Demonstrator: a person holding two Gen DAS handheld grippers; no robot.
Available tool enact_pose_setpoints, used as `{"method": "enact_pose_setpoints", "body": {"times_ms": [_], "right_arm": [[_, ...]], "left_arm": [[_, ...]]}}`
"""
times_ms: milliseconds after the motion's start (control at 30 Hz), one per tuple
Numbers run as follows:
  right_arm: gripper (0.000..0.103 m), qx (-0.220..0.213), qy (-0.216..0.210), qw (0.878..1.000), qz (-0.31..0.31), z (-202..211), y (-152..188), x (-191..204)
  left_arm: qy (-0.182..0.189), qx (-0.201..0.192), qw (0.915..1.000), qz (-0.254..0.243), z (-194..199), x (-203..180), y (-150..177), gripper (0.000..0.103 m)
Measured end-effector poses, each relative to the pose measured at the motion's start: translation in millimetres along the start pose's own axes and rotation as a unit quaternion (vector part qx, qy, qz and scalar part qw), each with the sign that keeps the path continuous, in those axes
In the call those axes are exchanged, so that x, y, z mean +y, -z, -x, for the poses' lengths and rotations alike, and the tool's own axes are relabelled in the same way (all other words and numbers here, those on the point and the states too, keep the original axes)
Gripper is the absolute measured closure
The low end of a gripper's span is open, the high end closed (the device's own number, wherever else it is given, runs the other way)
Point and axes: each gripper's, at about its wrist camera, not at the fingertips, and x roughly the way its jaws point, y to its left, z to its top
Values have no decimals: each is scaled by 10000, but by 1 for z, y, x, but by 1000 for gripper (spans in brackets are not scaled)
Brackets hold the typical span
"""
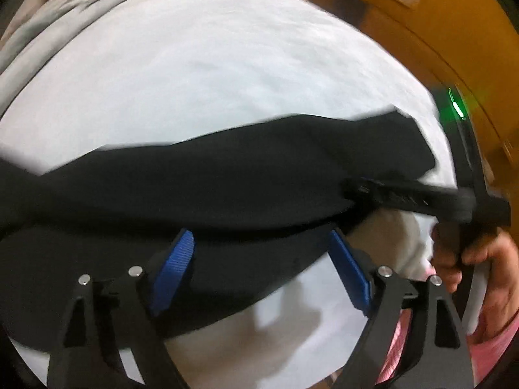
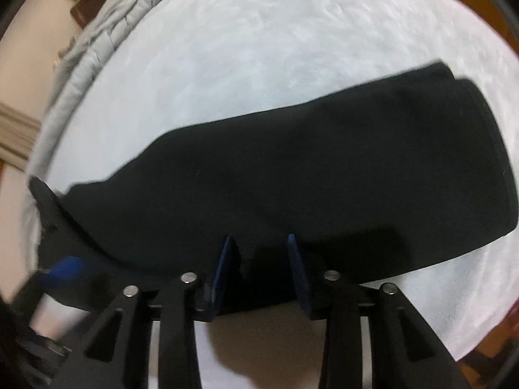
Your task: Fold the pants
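Left wrist: left gripper [image 1: 259, 243] angled down, jaws wide, released, over black pants [image 1: 194, 188] lying folded lengthwise across white sheet [image 1: 211, 74]. Hand [image 1: 480, 259] at right, gripping other tool's handle.

Right wrist: right gripper [image 2: 259, 243] tilted down, jaws parted, gripping nothing, above pants [image 2: 308, 168].

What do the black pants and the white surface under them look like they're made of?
Pants: seemingly a soft matte knit or fleece; no sheen, limp rounded folds. White surface: likely a cotton-like sheet, matte with fine wrinkles. Motion blur leaves the weave unclear.
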Motion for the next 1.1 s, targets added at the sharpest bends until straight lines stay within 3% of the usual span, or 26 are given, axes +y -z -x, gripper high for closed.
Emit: {"method": "enact_pose_setpoints", "body": {"times_ms": [67,133,233,467,600,633,667,800,867,967,1100], "right_arm": [[50,-36,178,9998,78,-1,0,8],[49,-103,314,9994,76,-2,1,13],[48,-199,286,9994,-5,-1,3,12],[48,-240,222,9994,-65,4,0,16],[48,-283,213,9994,-55,1,5,2],[48,-283,201,9994,-57,1,5,1],[48,-282,190,9994,-61,0,6,0],[48,-251,129,9996,-82,5,10,-10],[49,-211,95,9997,-93,4,4,-14],[54,-119,16,9998,-156,6,1,-20],[60,29,-125,9996,-246,8,-3,-31]], "left_arm": [[-195,65,9982,564,8,33,-4,18],[-273,113,9930,1146,12,64,-9,18],[-111,307,9832,1797,14,94,-21,19],[-324,856,9691,2291,-7,125,-41,19],[-240,1141,9645,2371,-23,136,-42,21],[-234,1198,9639,2368,-26,135,-40,23],[-214,1238,9623,2412,-29,136,-37,33],[199,1276,9525,2759,-35,149,-20,80],[375,1077,9544,2760,-28,152,-11,90],[360,592,9631,2601,-5,140,4,92],[169,-74,9687,2476,23,115,42,93]]}}
